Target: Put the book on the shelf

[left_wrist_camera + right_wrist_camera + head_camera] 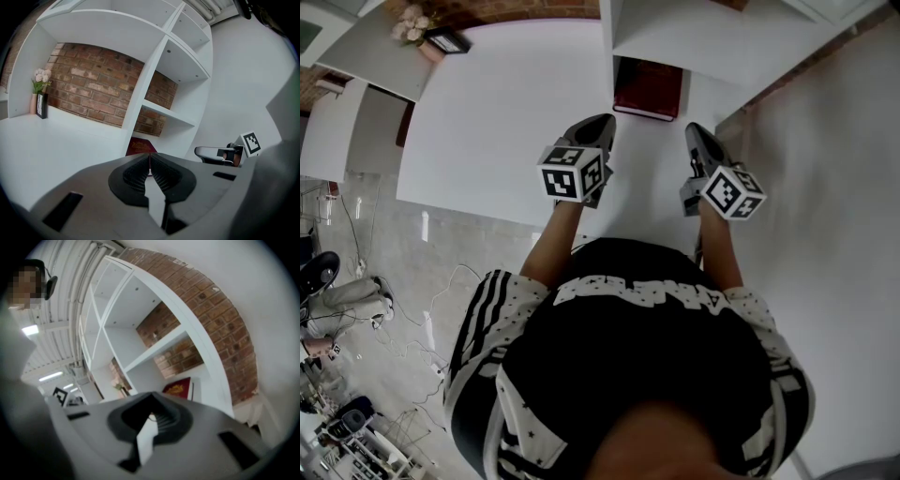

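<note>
A dark red book (648, 89) lies flat in the lowest compartment of the white shelf unit (712, 42), just ahead of both grippers. My left gripper (604, 122) hovers over the white table, slightly left of the book, jaws shut and empty. To the book's right, my right gripper (693, 130) is also shut with nothing in it. In the left gripper view the book (140, 146) shows beyond the closed jaws (149, 162), and the right gripper (213, 153) sits off to the right. The right gripper view has the book (180, 388) beyond its closed jaws (151, 416).
A vase of pale flowers with a small dark frame (427, 33) stands at the table's far left corner. The shelf's upright divider (140, 101) rises left of the book. The brick wall (89, 86) backs the table. Cables lie on the floor (412, 309) at left.
</note>
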{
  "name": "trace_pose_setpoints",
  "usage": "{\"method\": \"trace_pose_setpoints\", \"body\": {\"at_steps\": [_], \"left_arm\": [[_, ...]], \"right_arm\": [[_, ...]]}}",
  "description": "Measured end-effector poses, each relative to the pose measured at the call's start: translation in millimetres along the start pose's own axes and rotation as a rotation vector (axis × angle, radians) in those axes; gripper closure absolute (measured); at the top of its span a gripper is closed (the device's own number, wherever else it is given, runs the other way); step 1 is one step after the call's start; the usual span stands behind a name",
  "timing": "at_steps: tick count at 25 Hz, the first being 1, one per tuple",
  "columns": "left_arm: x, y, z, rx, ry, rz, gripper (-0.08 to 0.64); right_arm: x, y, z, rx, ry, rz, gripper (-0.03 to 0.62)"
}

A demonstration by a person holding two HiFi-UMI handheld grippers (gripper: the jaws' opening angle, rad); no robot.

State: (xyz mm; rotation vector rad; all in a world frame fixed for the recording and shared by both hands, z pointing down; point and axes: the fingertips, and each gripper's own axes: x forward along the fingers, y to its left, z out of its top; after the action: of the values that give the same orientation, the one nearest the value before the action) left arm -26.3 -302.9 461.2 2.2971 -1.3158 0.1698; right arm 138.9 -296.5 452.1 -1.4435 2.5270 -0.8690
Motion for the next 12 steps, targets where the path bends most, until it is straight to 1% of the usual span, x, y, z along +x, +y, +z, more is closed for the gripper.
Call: {"method": "trace_pose_setpoints", "body": {"at_steps": [7,12], "left_arm": [[1.6,-0.9,1.6,0.002,-0.007,0.000,0.517],[-0.4,-1.3,1.9,0.000,-0.006,-0.001,0.515]], "right_arm": [[0.9,-2.7,0.2,0.018,-0.003,0.004,0.563],[1.3,0.1,2.0,0.012,-0.016,0.013,0.561]]}}
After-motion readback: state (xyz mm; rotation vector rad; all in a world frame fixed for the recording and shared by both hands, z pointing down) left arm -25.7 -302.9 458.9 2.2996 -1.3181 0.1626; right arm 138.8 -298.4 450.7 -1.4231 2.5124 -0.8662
